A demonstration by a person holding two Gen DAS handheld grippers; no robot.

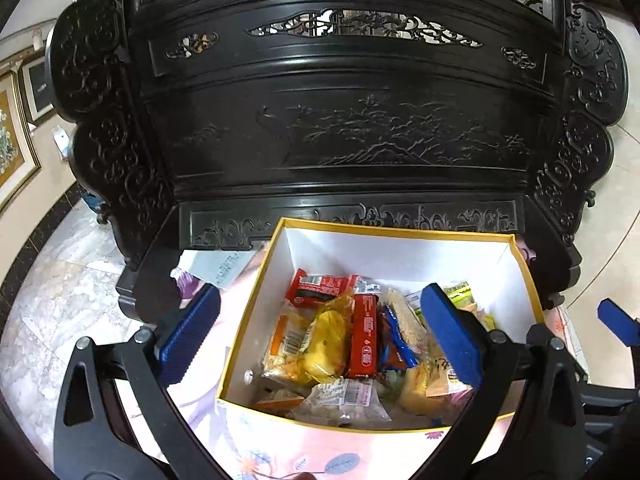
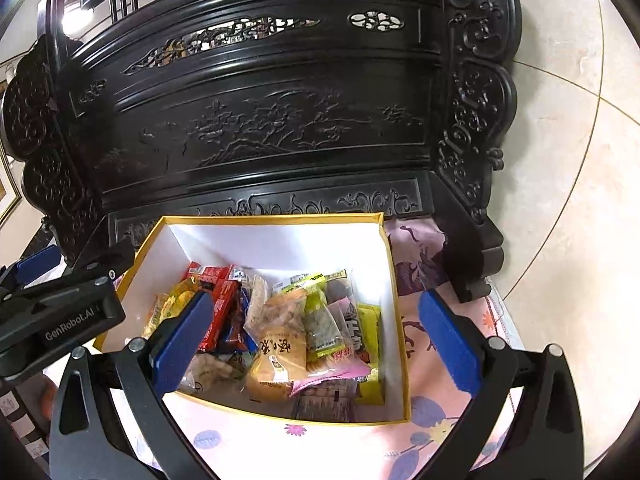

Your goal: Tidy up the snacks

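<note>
A yellow-rimmed white box (image 1: 384,236) (image 2: 276,220) sits on a pink floral cloth and holds several snack packs: a red bar (image 1: 365,336), a yellow pack (image 1: 328,340), an orange-tan bun pack (image 2: 280,344), a green pack (image 2: 320,320). My left gripper (image 1: 320,332) is open and empty, hovering above the box's left half. My right gripper (image 2: 316,332) is open and empty above the box's right half. The left gripper's body (image 2: 60,312) shows in the right wrist view, and a right blue fingertip (image 1: 616,320) in the left wrist view.
A dark carved wooden seat back (image 1: 340,120) (image 2: 260,120) rises right behind the box, with carved arms at both sides. The pink floral cloth (image 2: 300,448) covers the seat. Papers (image 1: 224,268) lie left of the box. Marble floor (image 2: 560,160) lies around.
</note>
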